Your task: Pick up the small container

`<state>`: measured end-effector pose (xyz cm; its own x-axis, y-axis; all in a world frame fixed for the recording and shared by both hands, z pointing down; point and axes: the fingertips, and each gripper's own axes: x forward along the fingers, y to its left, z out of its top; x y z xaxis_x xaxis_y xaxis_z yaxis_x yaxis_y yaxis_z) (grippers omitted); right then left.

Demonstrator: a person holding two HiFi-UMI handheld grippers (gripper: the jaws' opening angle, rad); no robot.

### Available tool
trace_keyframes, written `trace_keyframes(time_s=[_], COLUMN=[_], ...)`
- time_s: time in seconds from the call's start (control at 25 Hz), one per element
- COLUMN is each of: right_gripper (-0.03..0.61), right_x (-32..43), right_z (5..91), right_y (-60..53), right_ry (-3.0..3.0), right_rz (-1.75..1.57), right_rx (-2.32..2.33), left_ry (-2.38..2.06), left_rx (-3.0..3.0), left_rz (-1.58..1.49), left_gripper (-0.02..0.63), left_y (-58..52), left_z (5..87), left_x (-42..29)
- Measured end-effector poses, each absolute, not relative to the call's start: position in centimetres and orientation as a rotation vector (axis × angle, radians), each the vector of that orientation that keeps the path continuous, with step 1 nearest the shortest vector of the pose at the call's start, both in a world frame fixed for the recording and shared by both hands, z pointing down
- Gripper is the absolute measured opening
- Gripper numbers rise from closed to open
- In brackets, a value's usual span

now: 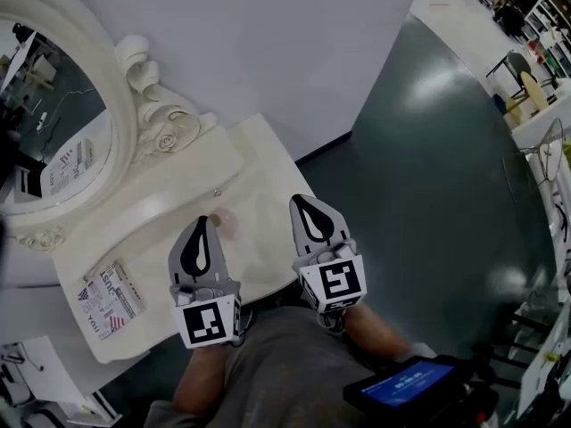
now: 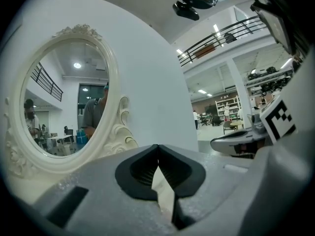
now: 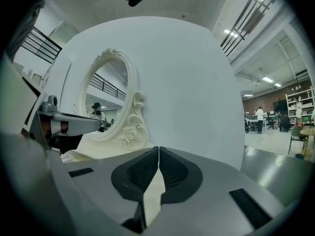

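Pale pink and round, the small container (image 1: 227, 225) sits on the cream-white tabletop (image 1: 259, 163), just past the tip of our left claw (image 1: 203, 226). Our left claw and our right claw (image 1: 306, 205) are both pinched tight with nothing in them. We think the left claw should open wide first, then slide around the little pot and squeeze softly. The printed paper card (image 1: 111, 300) has writing too small for us to read.

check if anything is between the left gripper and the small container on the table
Nothing visible does. The small container lies on the white table right beside the tips of the left gripper, with only bare tabletop between them. The jaws are together, so they would likely need opening first.
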<state>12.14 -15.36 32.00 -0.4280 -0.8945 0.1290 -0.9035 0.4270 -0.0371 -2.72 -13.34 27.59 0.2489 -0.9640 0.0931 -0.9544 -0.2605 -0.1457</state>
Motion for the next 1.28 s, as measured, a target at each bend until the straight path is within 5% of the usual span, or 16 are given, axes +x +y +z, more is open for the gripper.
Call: trace_keyframes(time_s=[0.56,0.64,0.92,1.28], right_gripper=[0.015,0.015,0.015,0.015], right_x=[9.0,8.8,9.0,8.9], right_z=[37.1,38.0,41.3,44.5], right_y=[-16.6,-16.6,-17.4,-18.2], right_ry=[-2.518,-2.502,-2.424,-2.404], right_rz=[0.220,0.234,0.286,0.326], right_rx=[1.446,1.427,1.387,1.336], left_ry=[1.953,1.943,1.991,2.053], left_rx=[-2.540,-2.572,-2.644,-2.662], left_rz=[-0.227,-0.230,-0.259,-0.301], left_gripper=[0.024,0.125,0.253,0.255], left_y=[-13.8,-13.9,-14.6,-15.7], left_z=[33.2,34.3,38.6,42.8], left_x=[-5.0,-4.9,-4.8,-5.6])
